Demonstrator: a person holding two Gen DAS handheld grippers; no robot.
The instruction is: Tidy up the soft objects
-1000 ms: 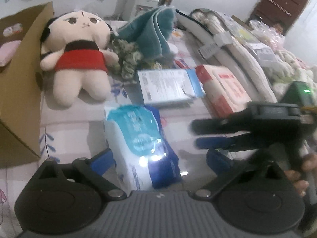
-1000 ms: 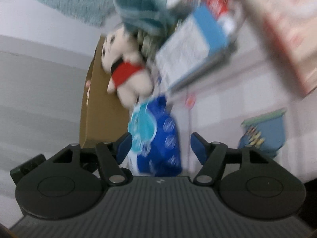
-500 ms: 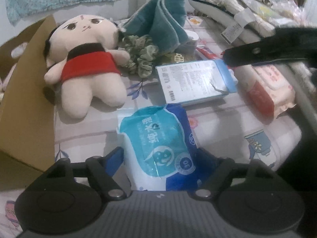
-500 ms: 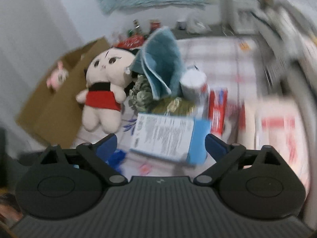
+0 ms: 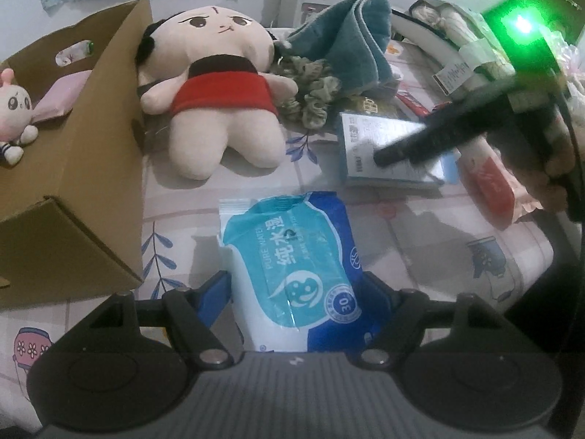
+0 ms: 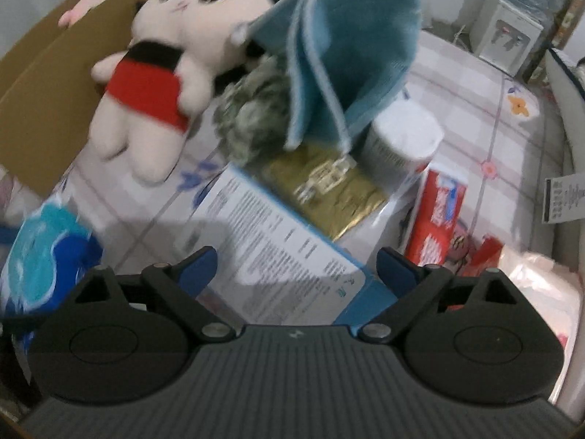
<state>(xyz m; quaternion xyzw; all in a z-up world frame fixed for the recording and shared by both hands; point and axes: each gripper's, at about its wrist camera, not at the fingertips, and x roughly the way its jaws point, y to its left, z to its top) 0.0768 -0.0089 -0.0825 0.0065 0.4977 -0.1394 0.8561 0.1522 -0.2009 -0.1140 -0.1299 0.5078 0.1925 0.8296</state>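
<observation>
Wipes pack [image 5: 292,267] lies flat on the bedsheet [image 5: 420,248], its near end between the left gripper [image 5: 296,292] fingers, which have just been closing and now press its sides. Right gripper [image 6: 296,267] hovers spread over the leaflet box [image 6: 278,241], jaws just closing slightly, nothing held. Doll [image 5: 215,87] lies beside the carton [image 5: 91,153].

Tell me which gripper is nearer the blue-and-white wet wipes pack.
Left. The left gripper straddles the blue-and-white wet wipes pack; its jaws have just been closing. The right gripper hovers open over the white-and-blue flat box beside it.
</observation>
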